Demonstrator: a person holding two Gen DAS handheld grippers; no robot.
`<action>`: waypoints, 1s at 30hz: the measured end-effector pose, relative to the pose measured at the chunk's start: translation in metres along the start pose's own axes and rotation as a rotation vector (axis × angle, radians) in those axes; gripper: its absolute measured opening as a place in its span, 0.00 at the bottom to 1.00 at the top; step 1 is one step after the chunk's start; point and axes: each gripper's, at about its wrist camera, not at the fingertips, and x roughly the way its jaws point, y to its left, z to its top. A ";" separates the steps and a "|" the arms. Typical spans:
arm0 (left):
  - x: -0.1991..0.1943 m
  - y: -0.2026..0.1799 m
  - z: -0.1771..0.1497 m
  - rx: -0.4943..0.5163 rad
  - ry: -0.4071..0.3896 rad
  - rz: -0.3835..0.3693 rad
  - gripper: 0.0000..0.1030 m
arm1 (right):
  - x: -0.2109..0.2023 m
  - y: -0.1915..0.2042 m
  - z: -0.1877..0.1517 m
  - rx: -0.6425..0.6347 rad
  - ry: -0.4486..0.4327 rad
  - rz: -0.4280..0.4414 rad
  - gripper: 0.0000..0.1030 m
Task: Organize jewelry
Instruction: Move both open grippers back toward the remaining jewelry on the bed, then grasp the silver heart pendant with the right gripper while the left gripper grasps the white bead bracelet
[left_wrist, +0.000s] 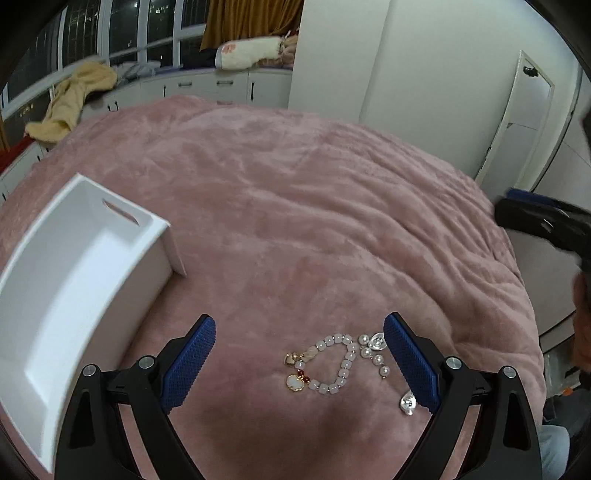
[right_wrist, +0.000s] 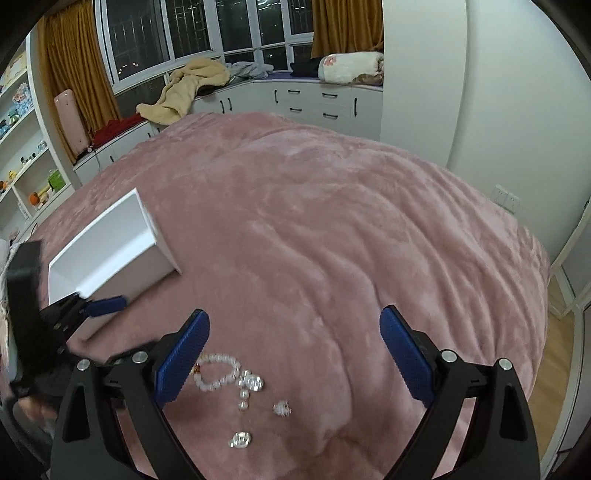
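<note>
A: Bedroom, night outside the windows. The plush pink blanket (left_wrist: 295, 206) covered the whole bed and was soft and rumpled, so nothing on it sat flat.

B: Nearest stuff first?

A: Left gripper (left_wrist: 299, 363) hung w/ both blue pads spread wide, gripping nothing. Between them lay the pale bead bracelet with gold charms (left_wrist: 327, 365). Just beside it, touching or nearly, was the short string of white pearls (left_wrist: 375, 356), w/ a shiny silver piece (left_wrist: 377, 341) at its far end and a second silver piece (left_wrist: 408, 403) by the pad.

B: Right side?

A: Right gripper (right_wrist: 293, 358) was also released, pads apart, jewelry low-left of centre. A small sparkly silver charm (right_wrist: 282, 408) lay apart from the strands.

B: Handling?

A: My guess: all light and limp. Beads hard and slick, prob. roll in the pads; strands would dangle and could snag each other. Best to pinch across a run of beads mid-strand. Small pieces sink into the pile, so fiddly.

B: Farther out?

A: Open white rectangular tray with a slot handle (left_wrist: 74, 280) sat to the left, near but apart, looking empty. Beyond the bed: white drawer units (right_wrist: 317, 99), mustard curtains (right_wrist: 74, 66).
</note>
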 end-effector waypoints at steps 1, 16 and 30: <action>0.007 0.002 -0.001 -0.007 0.009 -0.004 0.91 | 0.001 0.000 -0.006 -0.004 0.005 0.006 0.90; 0.078 -0.014 -0.025 0.052 0.112 0.044 0.65 | 0.041 0.028 -0.118 -0.049 0.172 0.137 0.82; 0.108 -0.011 -0.043 0.060 0.162 0.070 0.34 | 0.088 0.044 -0.156 -0.057 0.256 0.159 0.38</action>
